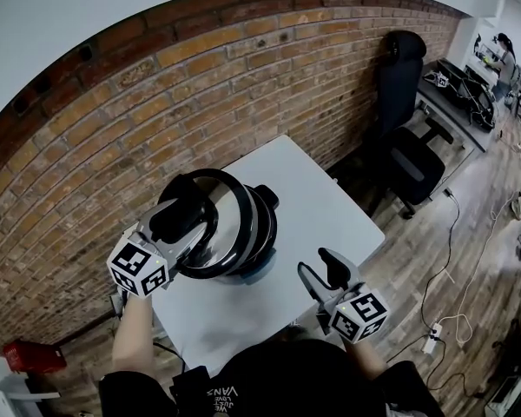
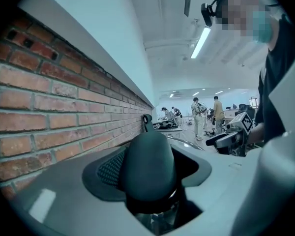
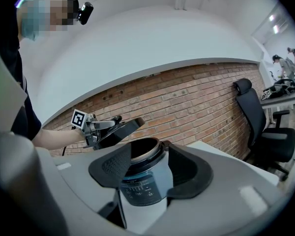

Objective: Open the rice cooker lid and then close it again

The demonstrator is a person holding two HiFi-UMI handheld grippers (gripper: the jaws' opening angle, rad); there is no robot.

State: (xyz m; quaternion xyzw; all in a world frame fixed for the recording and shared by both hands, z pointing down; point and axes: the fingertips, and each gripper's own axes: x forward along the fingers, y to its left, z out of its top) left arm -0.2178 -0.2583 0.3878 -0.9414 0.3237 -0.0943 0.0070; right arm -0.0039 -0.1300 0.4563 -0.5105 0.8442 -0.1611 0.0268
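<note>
The rice cooker [image 1: 268, 222] stands on a white table [image 1: 326, 202] by the brick wall, and its pot is uncovered. My left gripper [image 1: 186, 221] is shut on the black knob [image 2: 150, 163] of the round steel lid [image 1: 236, 237]. The lid hangs tilted, above and to the left of the pot. In the right gripper view the lid [image 3: 119, 130] sits left of the open pot rim [image 3: 145, 149]. My right gripper [image 1: 319, 276] is open over the table's front right. It faces the cooker [image 3: 141, 191] from a distance, with nothing between its pads.
A brick wall [image 1: 156, 102] runs behind the table. A black office chair [image 1: 408, 150] stands to the right, by a cluttered desk [image 1: 456, 94]. Cables and a power strip [image 1: 431, 338] lie on the wooden floor. A red object [image 1: 24, 355] sits low at the left.
</note>
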